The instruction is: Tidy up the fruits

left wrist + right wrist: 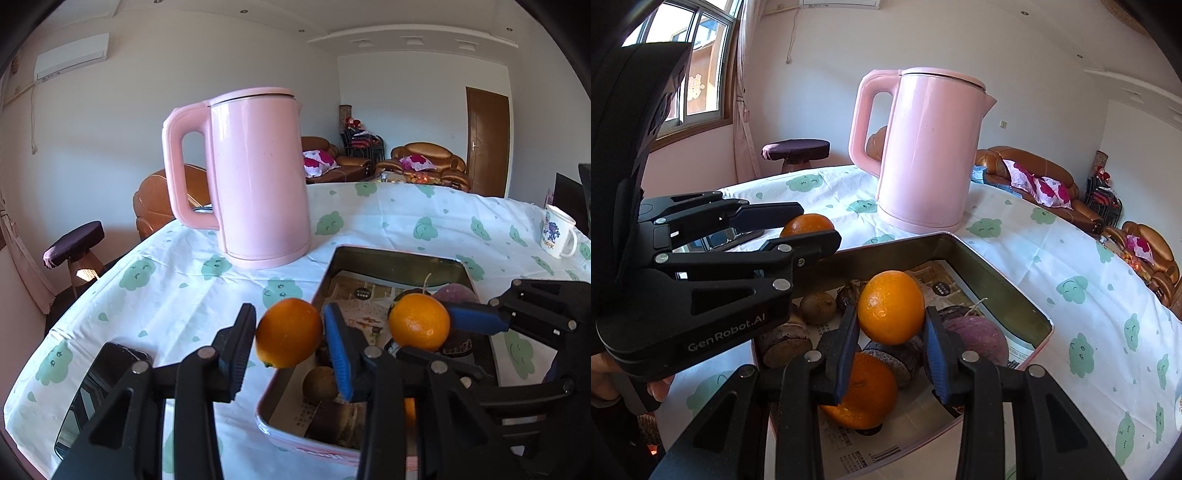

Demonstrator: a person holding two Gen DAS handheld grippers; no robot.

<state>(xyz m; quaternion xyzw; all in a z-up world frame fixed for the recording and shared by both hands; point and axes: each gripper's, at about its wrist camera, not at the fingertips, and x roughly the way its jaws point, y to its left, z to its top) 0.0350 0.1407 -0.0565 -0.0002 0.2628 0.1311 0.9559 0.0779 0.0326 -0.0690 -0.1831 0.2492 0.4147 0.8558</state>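
Cloud-print tablecloth [177, 280] is carrying a metal tray [997, 280]. Right gripper [892, 345] is clenching an orange [891, 306] directly over it; left gripper [290, 345] is gripping another orange [289, 334] above the tray's nine o'clock rim.

Phone [99, 384] partly behind left gripper [290, 338]; mug [557, 232] print illegible.

A pale pink kettle [258, 177] stands on a white cloth [177, 280] printed with mint-green smiling clouds and droplets. Both black tongs, left [290, 338] and right [892, 328], carry blue pads and grip bright oranges [289, 334] [891, 307]. The tin tray [993, 280] is pink outside, dull gold inside. At three o'clock, a white mug [557, 230] bears a blue figure.
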